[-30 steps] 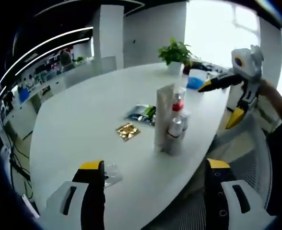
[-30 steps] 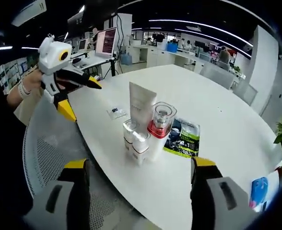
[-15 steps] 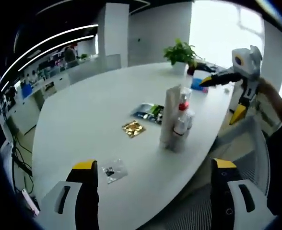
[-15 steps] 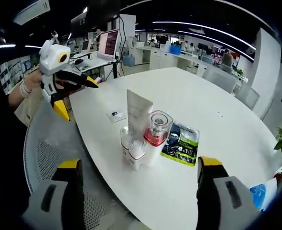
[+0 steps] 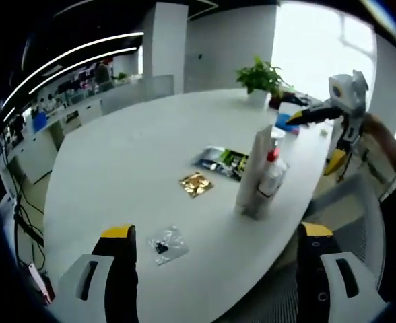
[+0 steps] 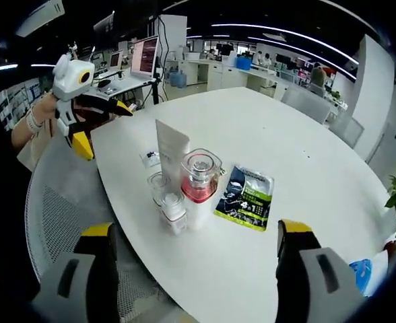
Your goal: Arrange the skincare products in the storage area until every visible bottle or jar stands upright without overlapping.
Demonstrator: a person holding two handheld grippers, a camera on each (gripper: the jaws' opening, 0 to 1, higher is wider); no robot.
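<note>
1. Skincare bottles stand upright, clustered near the white counter edge, beside a green packet.
2. Left hand-held gripper and right hand-held gripper both gape wide, empty, well apart from the bottles.

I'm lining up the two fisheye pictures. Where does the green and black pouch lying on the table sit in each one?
Left gripper view: green and black pouch lies flat just above centre, left of the bottle cluster.
Right gripper view: pouch lies right of centre, right of that cluster.
Shared landmark: the tall white tube standing in the cluster.
</note>
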